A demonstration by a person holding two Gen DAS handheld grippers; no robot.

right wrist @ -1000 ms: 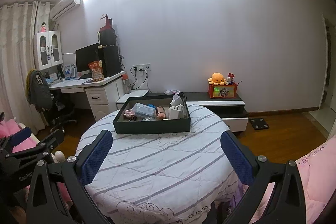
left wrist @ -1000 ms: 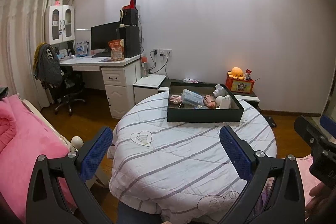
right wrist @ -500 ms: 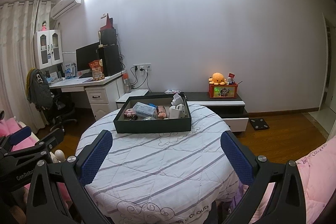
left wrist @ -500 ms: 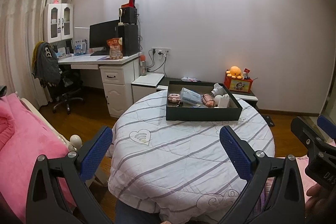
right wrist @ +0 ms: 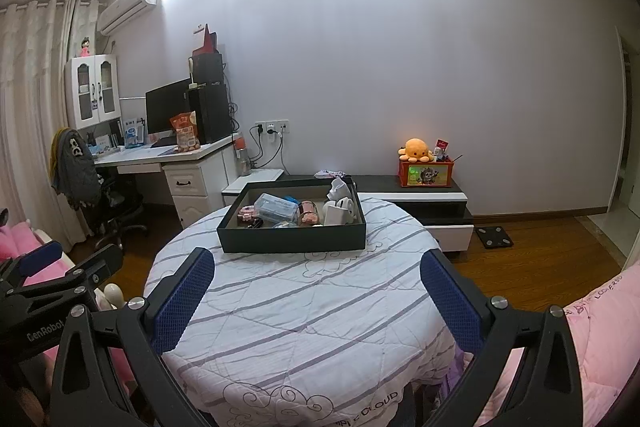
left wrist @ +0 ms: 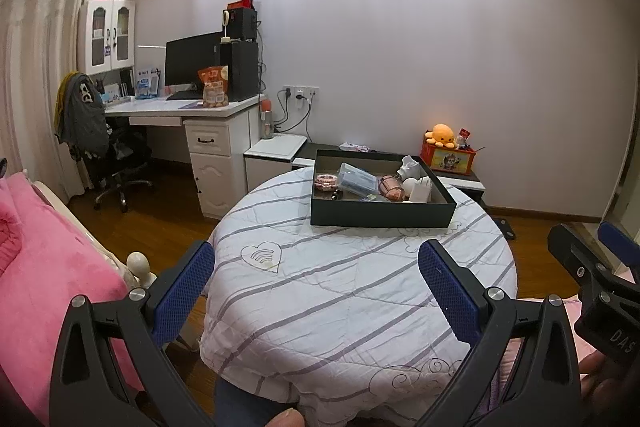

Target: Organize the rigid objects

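A: Any lettering readable?

B: "GenRobot" in white on the black body of the left hand-held gripper (right wrist: pixel 60 267), seen from the right wrist camera. On the right hand-held gripper (left wrist: pixel 600 251), from the left wrist camera, white letters "DAS", cut off by the frame edge.

A: Anything else?

B: The quilted cover (right wrist: pixel 304 311) over the tabletop has "CLOUD" stitched along its near hem. The snack bag and toy box prints are too small to read.

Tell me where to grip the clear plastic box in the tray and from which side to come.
Grip the clear plastic box across its two long sides, coming down from above. It lies roughly flat among other items inside the dark tray, whose raised walls block a sideways approach. Both the right tongs and left tongs are open and well short of it.
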